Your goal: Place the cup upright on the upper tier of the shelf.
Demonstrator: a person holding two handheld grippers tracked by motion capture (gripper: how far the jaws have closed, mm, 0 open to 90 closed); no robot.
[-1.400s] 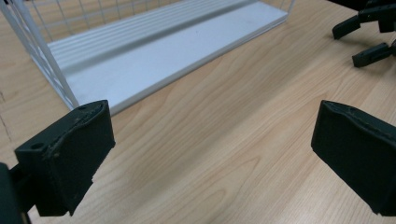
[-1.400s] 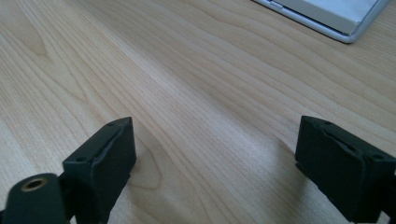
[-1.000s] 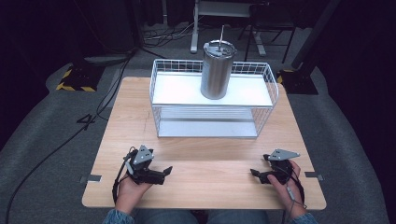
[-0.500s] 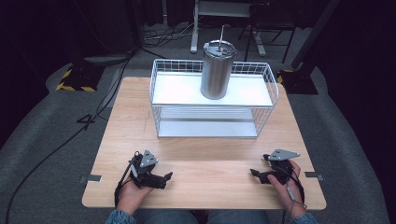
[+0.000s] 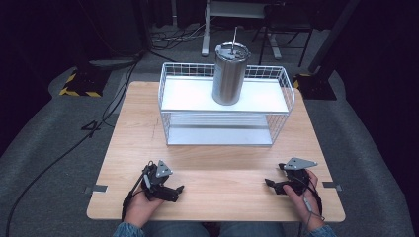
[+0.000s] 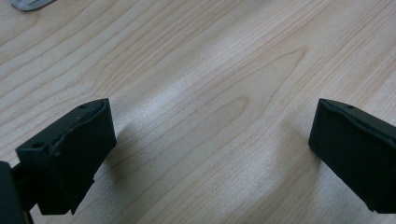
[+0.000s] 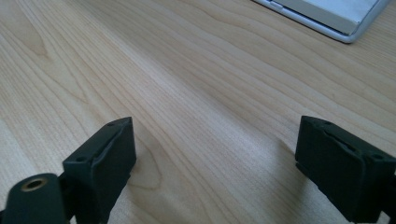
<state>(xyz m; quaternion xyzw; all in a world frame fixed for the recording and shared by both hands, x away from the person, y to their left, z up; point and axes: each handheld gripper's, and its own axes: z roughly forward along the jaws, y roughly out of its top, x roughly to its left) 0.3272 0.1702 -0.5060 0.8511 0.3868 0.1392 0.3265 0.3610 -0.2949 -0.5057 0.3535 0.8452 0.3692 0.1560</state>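
At the desk's (image 5: 217, 158) near edge, the left claw (image 5: 170, 190) has swung a little rightward, both claws spread and empty, right claw (image 5: 272, 185) resting, steel tumbler (image 5: 230, 74) untouched atop the wire rack (image 5: 225, 111).

A steel tumbler (image 5: 230, 74) stands upright on a wire rack (image 5: 225, 111) — its lid perhaps grey.
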